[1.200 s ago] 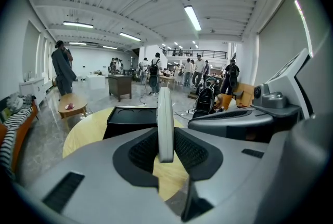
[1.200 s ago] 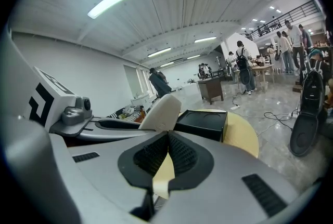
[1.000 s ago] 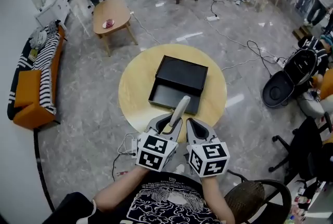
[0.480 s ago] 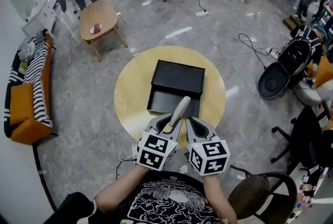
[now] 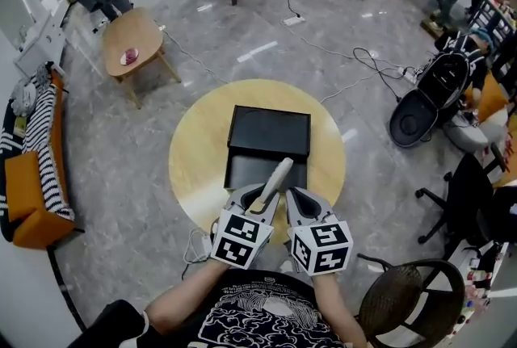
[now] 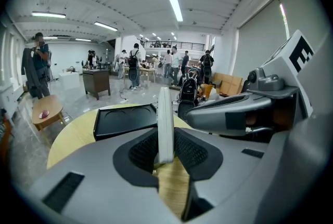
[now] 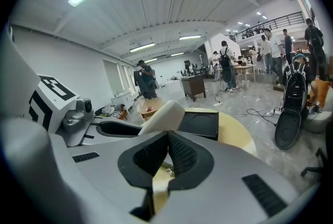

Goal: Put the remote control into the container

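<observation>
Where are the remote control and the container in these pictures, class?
remote control [image 5: 277,177], head view, middle of its pale body.
container [image 5: 269,131], head view, centre of its flat black far panel.

The remote control [image 5: 277,177], slim and off-white, is pinched edge-on in the left gripper [image 5: 260,196], its far end tilted up over the container's near edge. The container [image 5: 268,132] is a flat black box lying open near the middle of the round wooden table [image 5: 194,157].
</observation>
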A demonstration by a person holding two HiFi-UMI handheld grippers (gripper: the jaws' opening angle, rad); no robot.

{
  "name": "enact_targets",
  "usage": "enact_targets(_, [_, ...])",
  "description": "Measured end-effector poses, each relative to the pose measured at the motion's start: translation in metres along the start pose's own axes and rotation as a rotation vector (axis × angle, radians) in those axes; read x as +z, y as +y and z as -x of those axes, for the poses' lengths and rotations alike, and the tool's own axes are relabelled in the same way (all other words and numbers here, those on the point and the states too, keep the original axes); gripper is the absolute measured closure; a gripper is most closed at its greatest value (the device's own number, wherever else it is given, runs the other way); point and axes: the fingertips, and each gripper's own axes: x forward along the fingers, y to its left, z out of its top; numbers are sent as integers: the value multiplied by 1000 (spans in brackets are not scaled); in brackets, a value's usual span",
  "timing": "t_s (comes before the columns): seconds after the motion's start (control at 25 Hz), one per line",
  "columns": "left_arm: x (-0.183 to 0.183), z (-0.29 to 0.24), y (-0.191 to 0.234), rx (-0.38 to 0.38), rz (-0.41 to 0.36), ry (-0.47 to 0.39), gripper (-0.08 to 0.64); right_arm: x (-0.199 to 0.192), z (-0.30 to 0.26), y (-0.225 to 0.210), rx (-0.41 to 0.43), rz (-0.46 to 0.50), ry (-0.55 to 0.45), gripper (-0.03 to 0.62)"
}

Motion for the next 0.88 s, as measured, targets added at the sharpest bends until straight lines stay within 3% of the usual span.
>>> enact_targets(0.88, [-4, -22, 45, -136, -122, 71, 459, 12, -43, 8, -111, -64, -19, 569])
